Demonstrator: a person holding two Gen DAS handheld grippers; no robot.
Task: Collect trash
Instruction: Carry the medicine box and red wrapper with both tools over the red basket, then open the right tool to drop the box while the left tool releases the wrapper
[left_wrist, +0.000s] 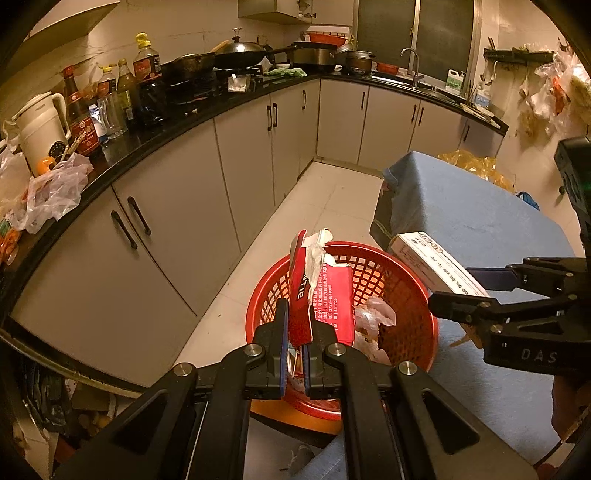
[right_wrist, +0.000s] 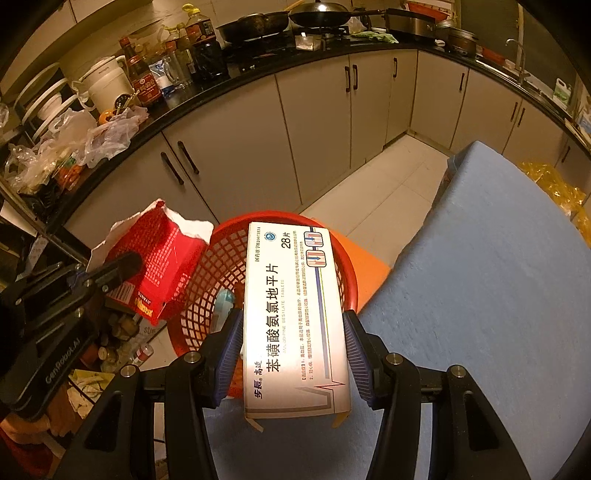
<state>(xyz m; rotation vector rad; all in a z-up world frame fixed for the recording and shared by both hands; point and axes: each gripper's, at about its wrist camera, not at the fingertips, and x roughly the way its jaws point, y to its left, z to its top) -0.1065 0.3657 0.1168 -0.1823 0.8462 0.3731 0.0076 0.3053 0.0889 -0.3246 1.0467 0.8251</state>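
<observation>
We worked over a blue-covered table (right_wrist: 498, 295) in a cramped kitchen with grey cabinets (left_wrist: 236, 155) under a cluttered black counter (left_wrist: 192, 110). A strip of pale tiled floor (left_wrist: 325, 199) lay bare between cabinets and table. Our red mesh basket (left_wrist: 402, 295) sat at the table's edge, on an orange surface (right_wrist: 365, 269).

Our left gripper (left_wrist: 299, 332) pinched a torn red carton (left_wrist: 325, 291) upright above the basket. Our right gripper (right_wrist: 291, 347) clamped a white medicine box (right_wrist: 295, 314), its far end over the basket rim.

Only the left wrist view showed crumpled plastic (left_wrist: 373, 314) already inside the basket. Only the right wrist view made the box's printed face readable and showed jars (right_wrist: 122, 332) on the floor beside the table.
</observation>
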